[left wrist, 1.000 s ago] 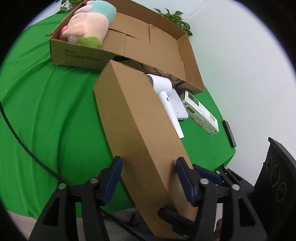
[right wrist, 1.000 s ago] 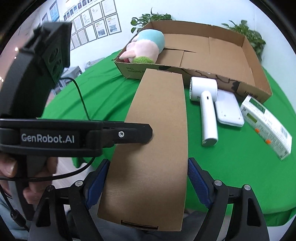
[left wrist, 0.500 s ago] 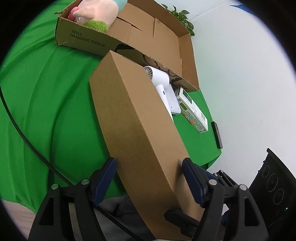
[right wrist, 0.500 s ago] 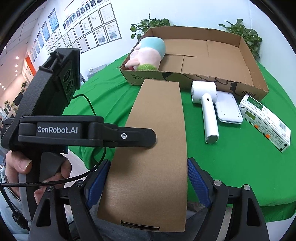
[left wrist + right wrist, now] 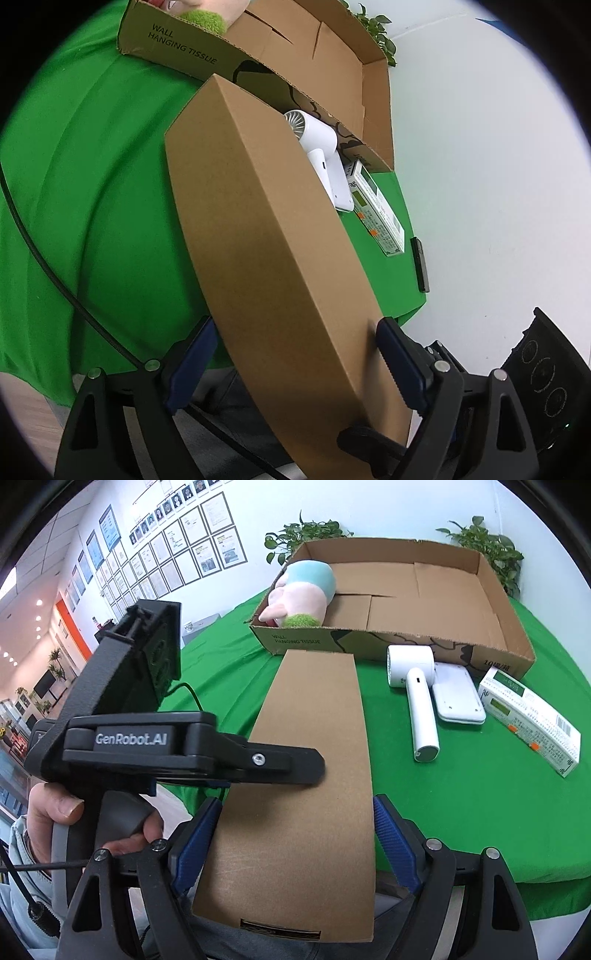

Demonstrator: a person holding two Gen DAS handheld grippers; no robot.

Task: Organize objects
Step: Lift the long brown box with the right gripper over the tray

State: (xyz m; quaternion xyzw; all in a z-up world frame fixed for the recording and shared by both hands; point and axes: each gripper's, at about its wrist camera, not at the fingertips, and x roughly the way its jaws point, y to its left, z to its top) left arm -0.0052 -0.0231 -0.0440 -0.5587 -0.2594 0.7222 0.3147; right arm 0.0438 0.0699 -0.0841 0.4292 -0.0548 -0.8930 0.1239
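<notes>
My left gripper [image 5: 236, 760] is matte black plastic with white "GenRobot.AI" lettering, a silver screw and a grey handle. My bare hand [image 5: 55, 812] shows a pale blue sleeve cuff. Both grippers carry blue ribbed pads [image 5: 391, 840], silver screws, and thin black cables [image 5: 55, 273].

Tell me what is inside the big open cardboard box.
A plush toy lies in the left end of the cardboard box; the rest shows bare floor. The strip behind the near wall is hidden.
</notes>
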